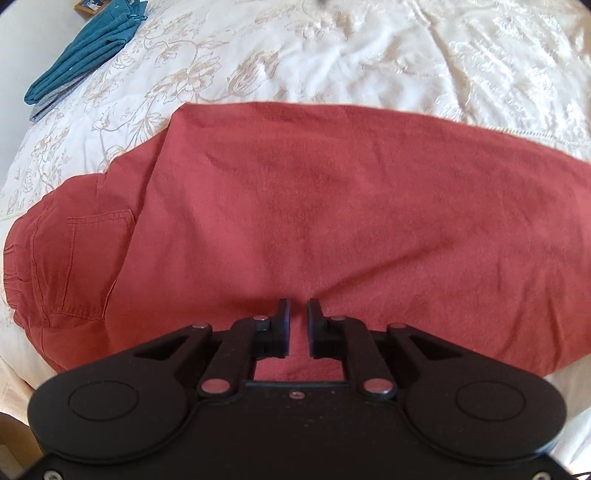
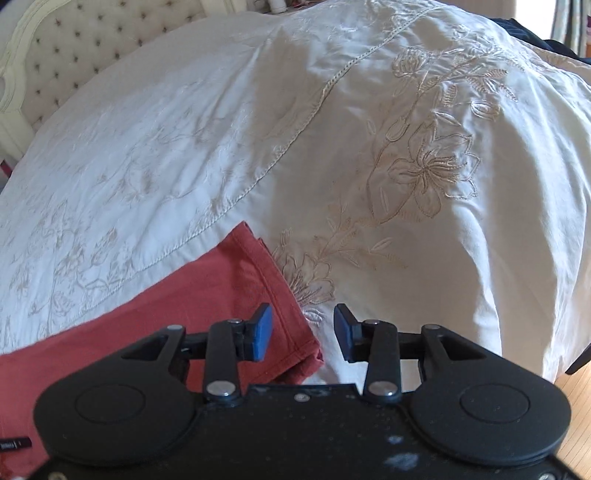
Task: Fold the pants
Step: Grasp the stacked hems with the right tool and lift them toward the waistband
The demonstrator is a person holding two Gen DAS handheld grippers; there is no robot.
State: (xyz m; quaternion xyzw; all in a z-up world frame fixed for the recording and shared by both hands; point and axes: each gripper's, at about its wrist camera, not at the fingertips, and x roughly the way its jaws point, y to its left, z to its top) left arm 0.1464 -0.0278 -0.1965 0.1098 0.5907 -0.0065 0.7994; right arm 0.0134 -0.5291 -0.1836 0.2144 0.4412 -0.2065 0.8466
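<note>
The red pants (image 1: 314,206) lie flat on the white embroidered bedspread (image 1: 332,55), folded lengthwise, with the back pocket and waistband at the left of the left wrist view. My left gripper (image 1: 298,314) hovers over the near edge of the pants, its jaws a narrow gap apart with nothing between them. In the right wrist view the leg hem end of the pants (image 2: 258,295) lies at lower left. My right gripper (image 2: 303,332) is open just above the hem corner, with its left finger over the red cloth and its right finger over the bedspread (image 2: 406,258).
A folded teal garment (image 1: 88,48) lies at the far left of the bed. A tufted headboard (image 2: 74,44) stands at the upper left of the right wrist view. Dark clothing (image 2: 535,33) lies at the far right, and wooden floor (image 2: 576,391) shows past the bed's edge.
</note>
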